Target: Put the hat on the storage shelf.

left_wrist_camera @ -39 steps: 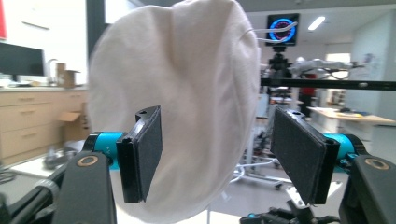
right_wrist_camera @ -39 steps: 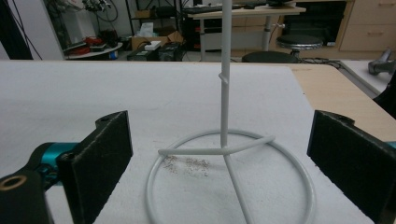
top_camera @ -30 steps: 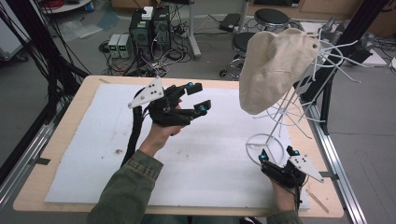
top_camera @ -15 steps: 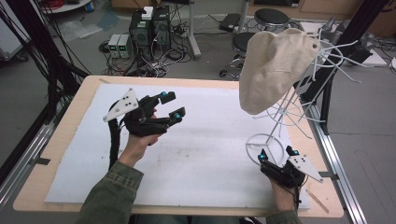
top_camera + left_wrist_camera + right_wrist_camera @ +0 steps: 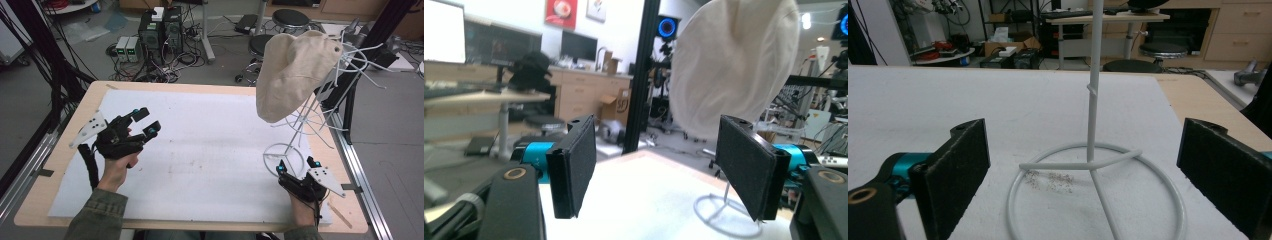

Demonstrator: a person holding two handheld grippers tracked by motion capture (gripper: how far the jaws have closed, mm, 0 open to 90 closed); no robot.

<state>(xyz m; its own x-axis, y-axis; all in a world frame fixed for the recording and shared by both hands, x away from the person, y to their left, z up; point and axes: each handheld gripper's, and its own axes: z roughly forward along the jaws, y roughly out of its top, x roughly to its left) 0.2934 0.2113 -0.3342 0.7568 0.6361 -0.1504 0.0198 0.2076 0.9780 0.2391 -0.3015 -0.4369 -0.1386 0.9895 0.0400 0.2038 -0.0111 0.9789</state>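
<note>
The left tongs (image 5: 146, 121) are hovering above the left part of the worktop (image 5: 200, 90), held in the person's left hand (image 5: 117, 167), with the jaws standing wide apart and gripping nothing; in the left gripper view the two black pads (image 5: 574, 165) are framing bare white surface, with the cream cloth hat (image 5: 734, 65) hanging well beyond them. The right tongs (image 5: 298, 165) are resting near the front right corner of the worktop, with the jaws spread wide and holding nothing. In the right gripper view the ring base (image 5: 1098, 200) of the white wire stand (image 5: 300, 125) is lying on the white sheet (image 5: 210, 150) between the open pads, and the upright rod is rising from it without touching either pad. The stand is standing at the right side of the worktop, and the cloth hat (image 5: 292, 70) is hanging over its upper prongs, well clear of the surface.
</note>
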